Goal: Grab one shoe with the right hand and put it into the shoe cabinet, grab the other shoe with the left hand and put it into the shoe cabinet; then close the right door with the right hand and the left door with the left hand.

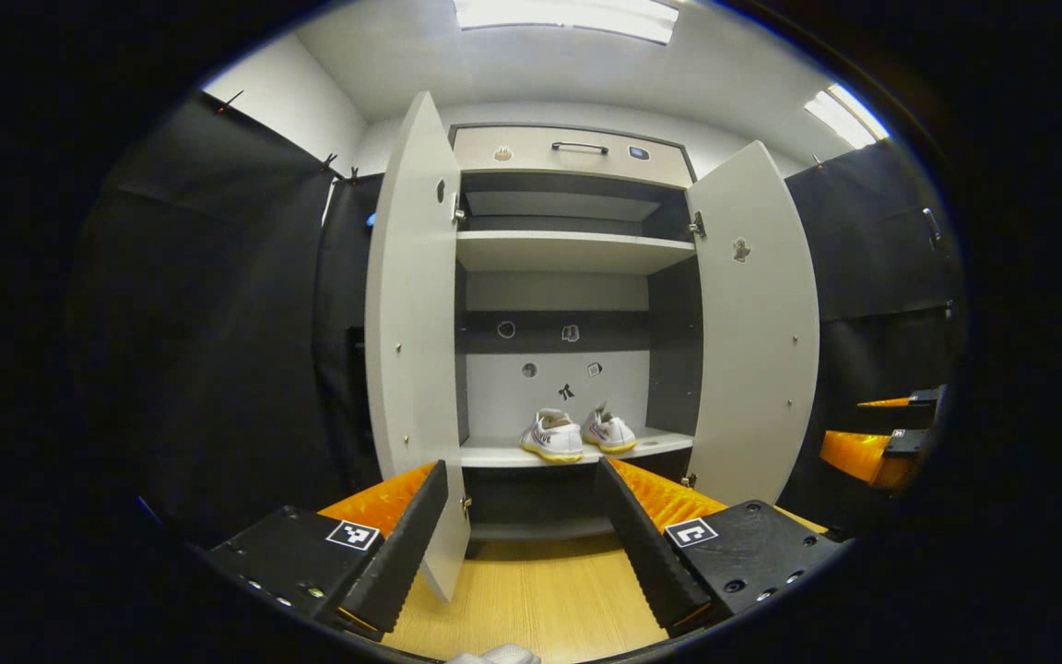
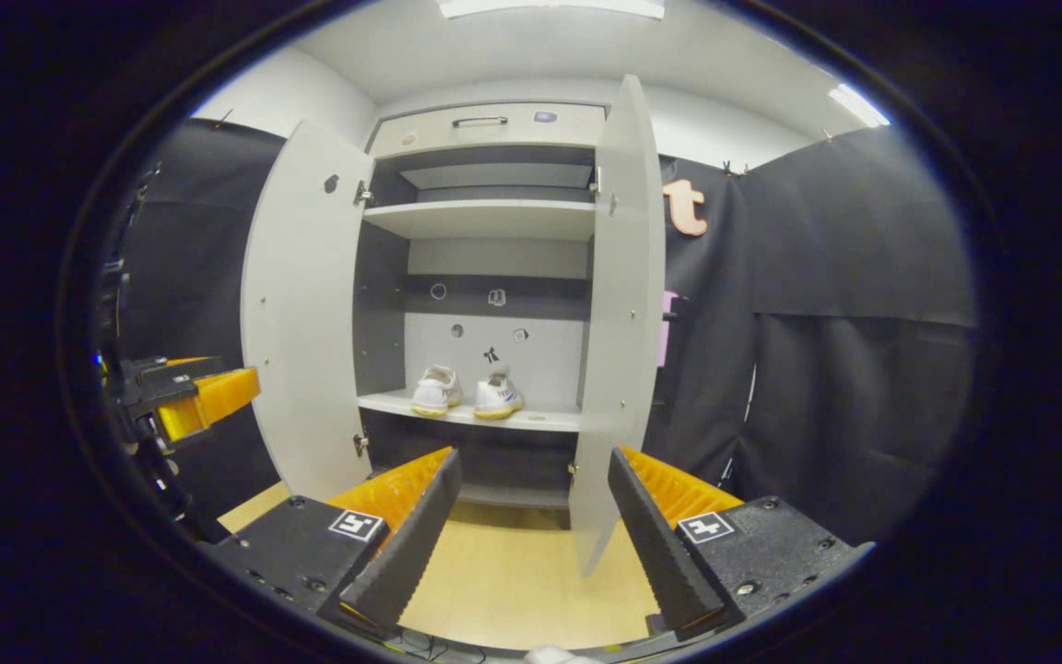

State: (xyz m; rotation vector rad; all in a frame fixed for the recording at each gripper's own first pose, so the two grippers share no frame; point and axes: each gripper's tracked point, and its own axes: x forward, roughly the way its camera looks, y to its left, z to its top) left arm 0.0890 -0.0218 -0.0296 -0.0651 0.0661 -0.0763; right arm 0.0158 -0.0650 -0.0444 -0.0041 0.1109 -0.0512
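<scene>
The grey shoe cabinet stands ahead with both doors swung wide. Two white shoes with yellow soles sit side by side on its lower shelf, one at the left and one at the right. My left gripper is open and empty, close in front of the left door, whose edge rises just beside one finger. My right gripper is open and empty too, with the right door edge-on between its fingers and farther off. Each gripper shows at the side of the other's view.
A light wooden floor runs up to the cabinet. Above the shoes are a bare upper shelf and a top drawer with a dark handle. Black cloth walls close the booth on both sides.
</scene>
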